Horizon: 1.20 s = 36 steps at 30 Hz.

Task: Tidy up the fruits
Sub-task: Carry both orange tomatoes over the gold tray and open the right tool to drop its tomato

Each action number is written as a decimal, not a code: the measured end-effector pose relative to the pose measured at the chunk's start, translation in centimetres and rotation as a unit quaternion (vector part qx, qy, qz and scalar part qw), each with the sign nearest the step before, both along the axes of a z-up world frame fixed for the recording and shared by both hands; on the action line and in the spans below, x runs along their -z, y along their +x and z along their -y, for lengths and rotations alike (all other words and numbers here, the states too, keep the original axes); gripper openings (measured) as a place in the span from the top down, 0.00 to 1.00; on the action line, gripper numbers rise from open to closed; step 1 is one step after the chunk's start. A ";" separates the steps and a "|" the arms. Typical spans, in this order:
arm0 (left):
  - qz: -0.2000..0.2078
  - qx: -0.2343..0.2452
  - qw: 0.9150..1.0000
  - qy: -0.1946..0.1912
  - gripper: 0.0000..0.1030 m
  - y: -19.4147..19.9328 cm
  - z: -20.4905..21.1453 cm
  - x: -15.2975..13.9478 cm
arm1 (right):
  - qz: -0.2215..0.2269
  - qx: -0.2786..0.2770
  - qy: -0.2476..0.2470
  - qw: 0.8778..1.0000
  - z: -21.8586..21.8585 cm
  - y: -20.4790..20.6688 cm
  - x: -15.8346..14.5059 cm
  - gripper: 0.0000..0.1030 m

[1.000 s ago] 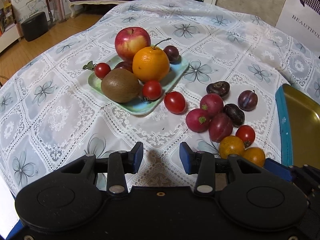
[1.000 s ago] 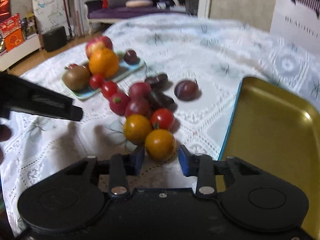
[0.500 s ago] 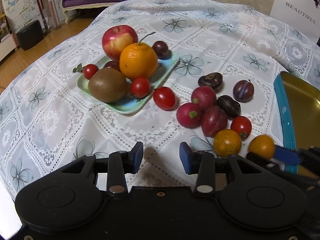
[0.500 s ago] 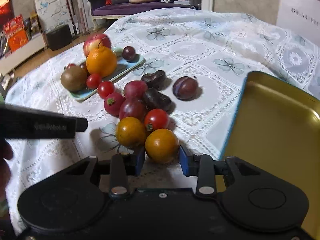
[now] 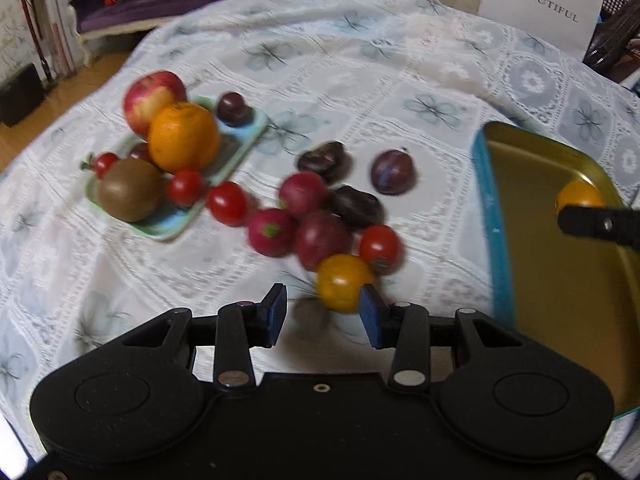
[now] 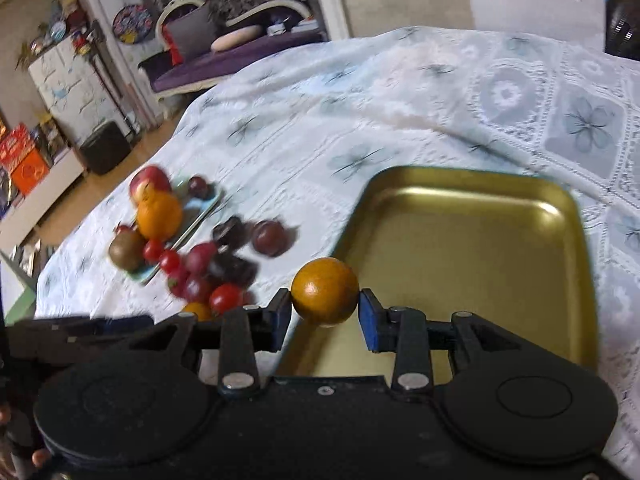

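My right gripper point(image 6: 325, 316) is shut on an orange cherry tomato point(image 6: 325, 297) and holds it over the near left edge of the gold tray point(image 6: 472, 256). The same tomato point(image 5: 578, 197) and tray point(image 5: 532, 184) show in the left wrist view. My left gripper point(image 5: 323, 316) is open, low over the cloth, with a second orange tomato point(image 5: 343, 282) just ahead of its right finger. Behind it lies a loose cluster of red tomatoes, radishes and dark plums point(image 5: 320, 216). A green plate point(image 5: 244, 140) holds an apple, an orange, a kiwi and small fruits.
The table has a white lace cloth with blue flowers point(image 5: 400, 60). A white "BEAUTIFUL" bag point(image 5: 540, 8) stands at the far right. A sofa and the floor lie beyond the table's far left edge point(image 6: 224, 56).
My right gripper has lifted the orange tomato off the cloth and carried it right over the gold tray. My left gripper has moved right toward the remaining orange tomato.
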<state>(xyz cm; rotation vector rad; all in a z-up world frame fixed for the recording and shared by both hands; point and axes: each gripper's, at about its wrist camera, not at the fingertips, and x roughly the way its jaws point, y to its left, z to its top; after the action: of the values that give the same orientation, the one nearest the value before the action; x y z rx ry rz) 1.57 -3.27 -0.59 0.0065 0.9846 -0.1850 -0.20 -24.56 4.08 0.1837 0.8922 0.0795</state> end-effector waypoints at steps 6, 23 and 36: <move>-0.018 -0.017 0.999 0.033 0.51 0.3 2.1 0.4 | -0.027 0.016 0.020 0.999 3.8 0.5 1.0 0.63; -0.054 -0.057 0.996 0.031 0.50 2.8 2.8 1.7 | -0.062 -0.027 -0.029 0.997 2.8 0.8 2.1 0.63; -0.076 -0.080 0.994 0.004 0.55 0.9 5.7 -2.7 | -0.104 -0.035 -0.030 0.993 4.0 0.9 0.7 0.63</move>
<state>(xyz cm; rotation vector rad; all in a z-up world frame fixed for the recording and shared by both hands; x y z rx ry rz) 2.50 -9.01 2.07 -0.0798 1.1335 -0.0347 0.66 -28.58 3.36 0.1053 1.1080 0.1005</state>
